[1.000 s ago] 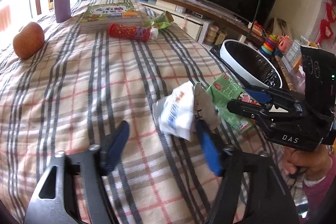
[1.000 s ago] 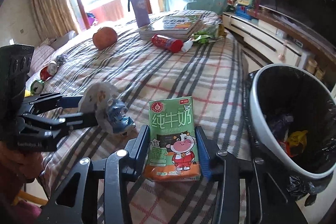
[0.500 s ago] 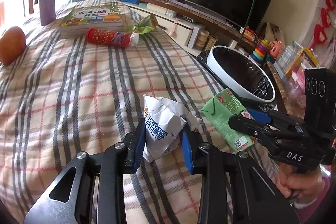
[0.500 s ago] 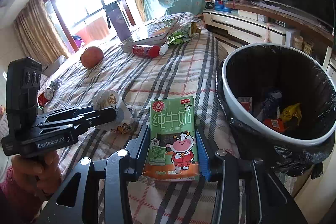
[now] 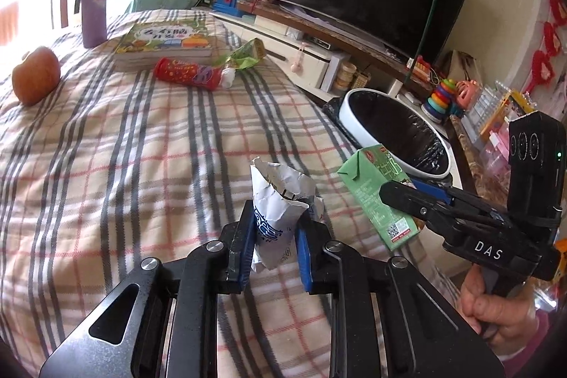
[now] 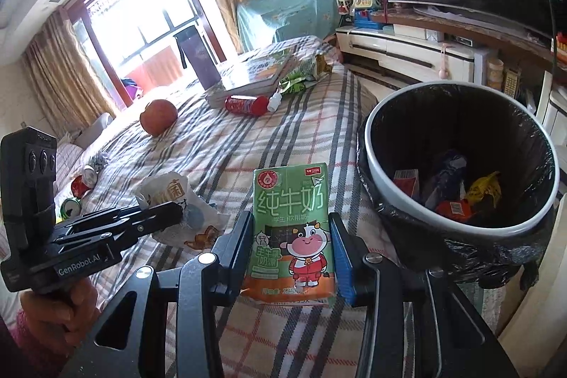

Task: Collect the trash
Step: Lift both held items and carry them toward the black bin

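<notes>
My left gripper (image 5: 273, 236) is shut on a crumpled white paper wrapper (image 5: 278, 201), held above the plaid bedspread; the wrapper also shows in the right wrist view (image 6: 170, 201). My right gripper (image 6: 292, 254) is shut on a green milk carton (image 6: 290, 222), which also shows in the left wrist view (image 5: 379, 193). A white-rimmed trash bin (image 6: 389, 186) with a black liner stands beside the bed to the right and holds several pieces of trash. It also shows in the left wrist view (image 5: 358, 94).
On the bed (image 5: 141, 147) lie a red tube (image 5: 187, 73), a green snack wrapper (image 5: 244, 57), books (image 5: 163, 45), an apple (image 5: 35, 75) and a purple bottle (image 5: 94, 2). Cans (image 6: 83, 179) lie at the bed's left. A TV stand (image 6: 425, 48) runs behind the bin.
My left gripper closed on the white wrapper and lifted it. My right gripper carried the milk carton up and toward the bin.
</notes>
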Available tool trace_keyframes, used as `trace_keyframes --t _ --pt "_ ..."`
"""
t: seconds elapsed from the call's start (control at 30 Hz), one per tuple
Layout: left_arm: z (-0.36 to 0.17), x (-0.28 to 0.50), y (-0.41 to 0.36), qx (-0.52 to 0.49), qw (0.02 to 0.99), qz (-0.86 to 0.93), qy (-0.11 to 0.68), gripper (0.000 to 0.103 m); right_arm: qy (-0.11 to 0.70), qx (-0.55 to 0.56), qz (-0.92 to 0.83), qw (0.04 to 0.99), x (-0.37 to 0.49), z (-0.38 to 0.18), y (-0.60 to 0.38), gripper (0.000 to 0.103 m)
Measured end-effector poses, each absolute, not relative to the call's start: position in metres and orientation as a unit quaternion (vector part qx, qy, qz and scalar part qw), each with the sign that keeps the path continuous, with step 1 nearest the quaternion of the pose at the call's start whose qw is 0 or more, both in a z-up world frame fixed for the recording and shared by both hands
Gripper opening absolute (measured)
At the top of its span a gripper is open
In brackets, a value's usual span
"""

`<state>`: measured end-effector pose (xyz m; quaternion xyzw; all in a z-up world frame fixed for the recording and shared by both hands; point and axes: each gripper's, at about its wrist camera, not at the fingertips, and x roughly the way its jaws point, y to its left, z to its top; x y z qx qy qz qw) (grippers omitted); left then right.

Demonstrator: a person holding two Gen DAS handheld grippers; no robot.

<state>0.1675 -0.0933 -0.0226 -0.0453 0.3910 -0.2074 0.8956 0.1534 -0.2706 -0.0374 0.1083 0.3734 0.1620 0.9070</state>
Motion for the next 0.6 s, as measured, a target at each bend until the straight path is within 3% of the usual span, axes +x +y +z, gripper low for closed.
trace_keyframes --t 0.6 --pt "-0.010 0.172 -0.149 -0.011 0.888 -0.246 0.388 0.019 0.348 0.133 0.120 0.920 0.147 -0.025 -0.317 0.043"
